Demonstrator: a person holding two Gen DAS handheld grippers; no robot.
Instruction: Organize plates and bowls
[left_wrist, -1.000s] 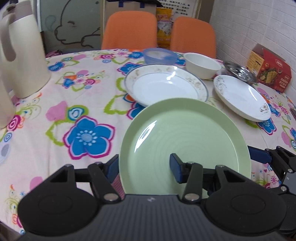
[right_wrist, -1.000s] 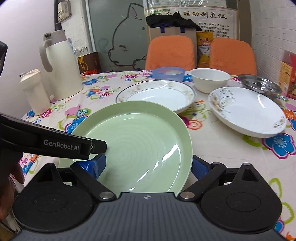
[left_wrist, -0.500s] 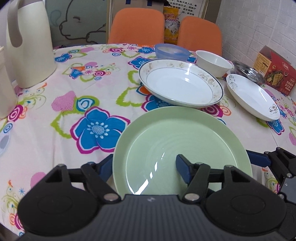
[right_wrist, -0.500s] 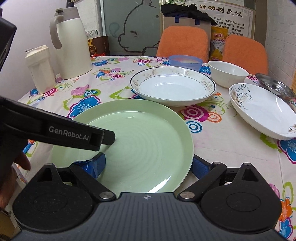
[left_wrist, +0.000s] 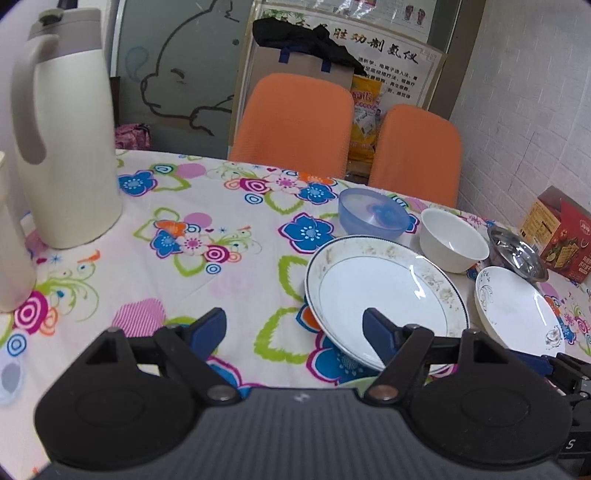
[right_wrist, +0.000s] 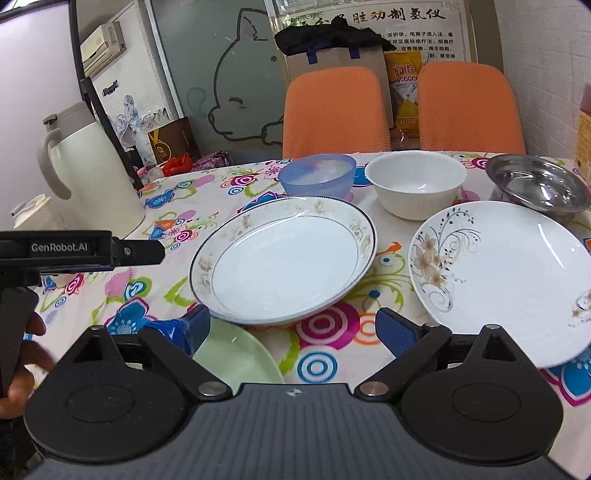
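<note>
Glossy round green plate (right_wrist: 236, 358), gold-rimmed china plate (right_wrist: 284, 258), floral cloth (left_wrist: 221, 240), both claws wide

Glossy ceramic plates (right_wrist: 284, 258); shiny metal bowl (right_wrist: 539, 186); matt floral cloth (left_wrist: 207, 236).

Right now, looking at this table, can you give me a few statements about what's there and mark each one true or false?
1. Both grippers, left and right, are open and hold nothing. True.
2. The blue bowl is stacked inside the white bowl. False: they sit side by side.
3. The green plate lies on the tablecloth near the right gripper. True.
4. The flowered plate holds food. False: it is empty.
5. The metal bowl is upside down. False: it is upright.
</note>
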